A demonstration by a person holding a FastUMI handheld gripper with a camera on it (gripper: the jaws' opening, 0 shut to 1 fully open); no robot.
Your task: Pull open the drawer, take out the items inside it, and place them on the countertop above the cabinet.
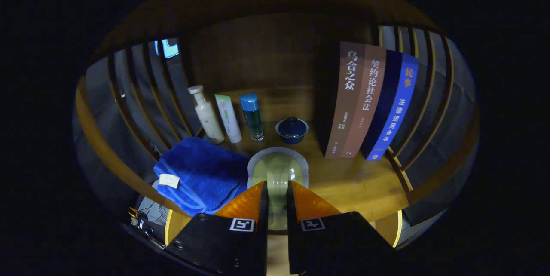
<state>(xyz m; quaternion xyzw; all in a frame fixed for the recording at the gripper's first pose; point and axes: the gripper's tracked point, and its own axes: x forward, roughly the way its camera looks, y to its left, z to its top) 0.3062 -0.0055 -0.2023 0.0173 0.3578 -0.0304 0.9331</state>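
A dim booth holds a warm brown wooden countertop [356, 185] with a dark wooden back panel and slatted wooden rails curving up on either side. Going left to right along the surface: a folded bright blue towel [200, 175] with a small white tag lies near the left rail; behind it stand a cream pump bottle [207, 116], a white and green tube [228, 118] and a clear bottle with a blue cap [252, 116]; next comes a small dark blue lidded ceramic bowl [291, 130]; then a row of upright books [370, 102] with brown and blue spines leans against the right rail. Just in front of the bowl, the gripper [277, 200] pinches a pale green glazed cup [277, 173], its fingers drawn narrow with one on each side of the cup's body, over a round grey coaster [300, 162] on the countertop. The task looks well along, with this item arriving on the countertop and release probably next. The drawer and cabinet below cannot be seen, so whether anything remains inside cannot be told. The cup's base is hidden by the fingers.
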